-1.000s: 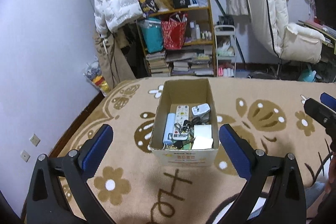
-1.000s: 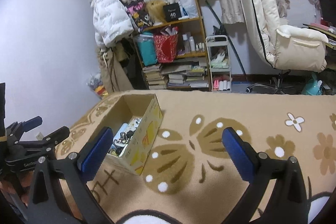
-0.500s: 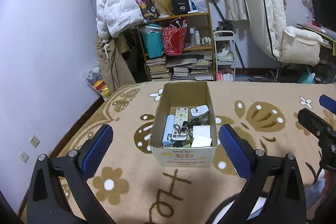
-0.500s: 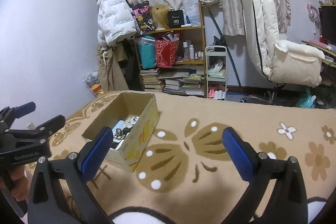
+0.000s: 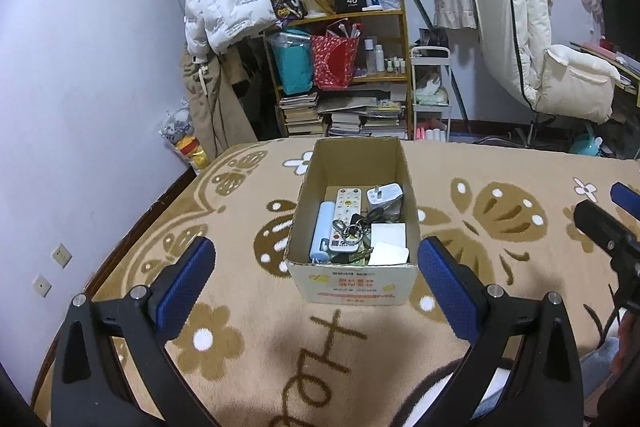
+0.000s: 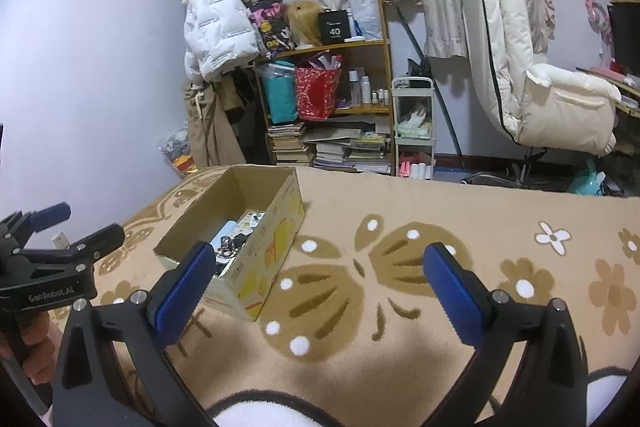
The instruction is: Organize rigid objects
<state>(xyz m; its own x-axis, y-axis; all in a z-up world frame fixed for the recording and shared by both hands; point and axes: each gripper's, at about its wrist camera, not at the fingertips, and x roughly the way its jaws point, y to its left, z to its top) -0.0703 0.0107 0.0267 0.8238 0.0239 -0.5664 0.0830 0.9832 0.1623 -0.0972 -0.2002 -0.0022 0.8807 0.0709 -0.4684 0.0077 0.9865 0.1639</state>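
Left tool [image 5: 316,263] (gaping) hides box [image 5: 354,285] nowhere.

Each tool is a black plastic frame with two angled arms that end in blue ribbed pads. On the left tool [image 5: 312,267], at the bottom of the left wrist view, silver screw heads sit at the joints of the arms. The right tool [image 6: 318,273] is built the same. At the left edge of the right wrist view, the left tool's body bears white "GenRobot.AI" lettering, and a hand [image 6: 30,345] shows at lower left.
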